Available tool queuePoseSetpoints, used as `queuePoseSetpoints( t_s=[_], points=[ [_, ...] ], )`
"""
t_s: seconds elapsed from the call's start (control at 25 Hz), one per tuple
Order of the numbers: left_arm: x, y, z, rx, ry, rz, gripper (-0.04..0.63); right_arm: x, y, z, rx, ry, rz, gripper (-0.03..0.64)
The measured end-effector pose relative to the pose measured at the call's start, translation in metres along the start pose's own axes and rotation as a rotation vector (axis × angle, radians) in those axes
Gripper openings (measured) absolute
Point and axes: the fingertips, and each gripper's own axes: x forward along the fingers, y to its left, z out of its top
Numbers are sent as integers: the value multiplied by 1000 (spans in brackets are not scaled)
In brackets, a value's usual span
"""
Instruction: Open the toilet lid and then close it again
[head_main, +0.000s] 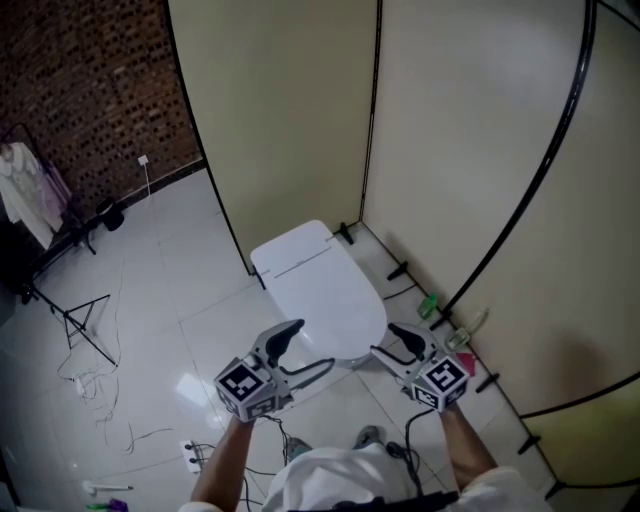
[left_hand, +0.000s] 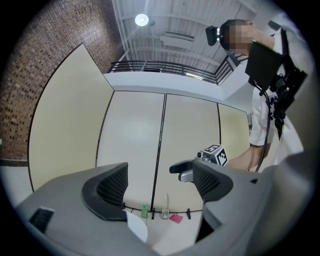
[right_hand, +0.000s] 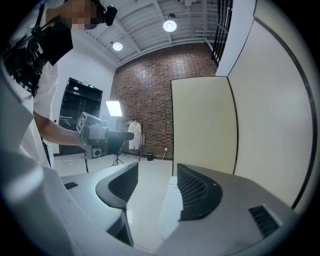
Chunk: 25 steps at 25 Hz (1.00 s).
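The white toilet stands against the cream partition with its lid down and flat. In the head view my left gripper hovers just off the bowl's front left, jaws apart and empty. My right gripper hovers off the front right, also apart and empty. Neither touches the toilet. The left gripper view shows its open jaws level, a sliver of the white toilet below them and the right gripper beyond. In the right gripper view the open jaws frame the toilet lid, with the left gripper across from it.
Cream partition panels close in behind and to the right. A green bottle, a clear bottle and a pink item sit at the panel's foot. Loose cables, a stand and a clothes rack lie left.
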Motion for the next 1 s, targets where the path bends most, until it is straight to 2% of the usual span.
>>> queuePoseSetpoints(
  t_s=[0.24,0.6,0.72,0.84,1.0],
  points=[
    [7,5,-4,7,49,27,400,2,0,-2,1,5,4,251],
    [24,4,1,1,11,-3,400,-4,-10,-5,7,-2,-15,250],
    [32,8,1,-24,-5,12,400,-8,-16,-16,5,15,-25,250],
    [39,16,-1,-40,-11,38,400,-14,-28,-33,65,28,-82,250],
    [44,26,-15,-41,20,32,400,-23,-36,-83,169,119,-183,250]
  ],
)
